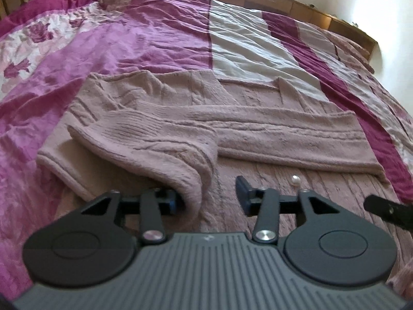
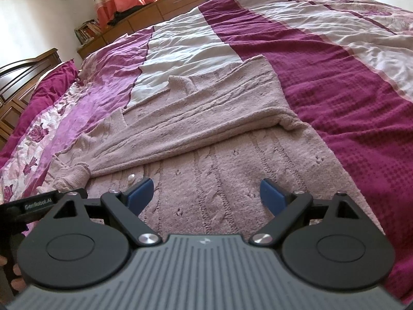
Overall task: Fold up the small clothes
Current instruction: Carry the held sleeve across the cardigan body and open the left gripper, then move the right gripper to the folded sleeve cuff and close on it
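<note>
A dusty pink cable-knit cardigan (image 1: 258, 134) lies flat on the bed, both sleeves folded across its body. It also shows in the right wrist view (image 2: 219, 118). My left gripper (image 1: 206, 193) is open just above the lower body of the cardigan; its left finger is partly hidden under the cuff of the near sleeve (image 1: 165, 152), which droops over it. A pearl button (image 1: 295, 180) sits right of its right finger. My right gripper (image 2: 206, 193) is open wide over the knit body, holding nothing. The same button shows in the right wrist view (image 2: 131, 178).
The bed carries a magenta, pink and white striped quilt (image 1: 160, 38), (image 2: 335, 82). Wooden cabinets (image 2: 180, 0) run along the far side, a headboard (image 2: 28, 62) at left. The other gripper's edge (image 1: 387, 209) shows at right.
</note>
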`<control>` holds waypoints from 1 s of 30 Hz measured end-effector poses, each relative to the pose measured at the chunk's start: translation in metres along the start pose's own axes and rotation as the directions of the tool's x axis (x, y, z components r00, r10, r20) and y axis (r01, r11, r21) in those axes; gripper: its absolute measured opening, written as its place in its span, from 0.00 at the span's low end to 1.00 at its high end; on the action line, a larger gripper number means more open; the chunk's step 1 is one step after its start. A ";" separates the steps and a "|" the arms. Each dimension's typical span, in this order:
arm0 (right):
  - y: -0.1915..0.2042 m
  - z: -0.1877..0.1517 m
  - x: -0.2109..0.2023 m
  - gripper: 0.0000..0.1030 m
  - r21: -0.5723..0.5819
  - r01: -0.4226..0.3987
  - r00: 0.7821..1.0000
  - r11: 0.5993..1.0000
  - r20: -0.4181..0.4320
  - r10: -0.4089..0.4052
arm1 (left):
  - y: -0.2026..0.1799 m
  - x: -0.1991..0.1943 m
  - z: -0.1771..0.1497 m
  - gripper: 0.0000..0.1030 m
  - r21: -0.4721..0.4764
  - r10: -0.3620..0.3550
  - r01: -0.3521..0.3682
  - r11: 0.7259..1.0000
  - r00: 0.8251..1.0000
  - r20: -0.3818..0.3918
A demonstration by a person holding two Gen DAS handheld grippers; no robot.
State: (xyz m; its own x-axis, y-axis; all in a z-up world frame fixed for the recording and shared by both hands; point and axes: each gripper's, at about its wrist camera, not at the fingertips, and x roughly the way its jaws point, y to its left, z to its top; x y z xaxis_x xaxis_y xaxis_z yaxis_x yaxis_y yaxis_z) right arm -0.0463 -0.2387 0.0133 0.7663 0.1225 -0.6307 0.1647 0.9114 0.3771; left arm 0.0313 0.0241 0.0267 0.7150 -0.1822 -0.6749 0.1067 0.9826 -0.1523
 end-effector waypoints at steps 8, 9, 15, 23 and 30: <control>0.003 -0.001 0.002 0.91 -0.007 -0.007 1.000 1.000 -0.007 0.007 | -0.003 -0.009 -0.006 0.56 0.041 0.032 -0.030 0.999 0.998 -0.046; 0.004 -0.001 0.002 0.91 -0.007 -0.008 1.000 1.000 -0.007 0.008 | -0.002 -0.011 -0.006 0.56 0.045 0.032 -0.030 0.999 0.998 -0.052; 0.005 -0.001 0.002 0.91 -0.009 -0.013 1.000 1.000 -0.010 0.013 | 0.001 -0.022 -0.009 0.56 0.062 0.027 -0.023 0.998 0.997 -0.072; 0.012 0.001 0.004 0.91 -0.020 -0.041 0.999 0.999 -0.021 0.041 | 0.017 -0.035 -0.016 0.56 0.050 0.055 -0.051 0.997 0.995 -0.084; 0.037 0.002 0.011 0.91 -0.034 -0.120 0.991 0.992 -0.070 0.118 | 0.032 -0.042 -0.022 0.56 0.026 0.081 -0.079 0.997 0.993 -0.089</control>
State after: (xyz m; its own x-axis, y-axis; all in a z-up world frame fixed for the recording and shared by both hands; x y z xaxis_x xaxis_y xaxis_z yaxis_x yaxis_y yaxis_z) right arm -0.0303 -0.2049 0.0214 0.7348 0.2562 -0.6281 0.0499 0.9030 0.4267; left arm -0.0107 0.0626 0.0339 0.6569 -0.1045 -0.7467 0.0677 0.9945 -0.0796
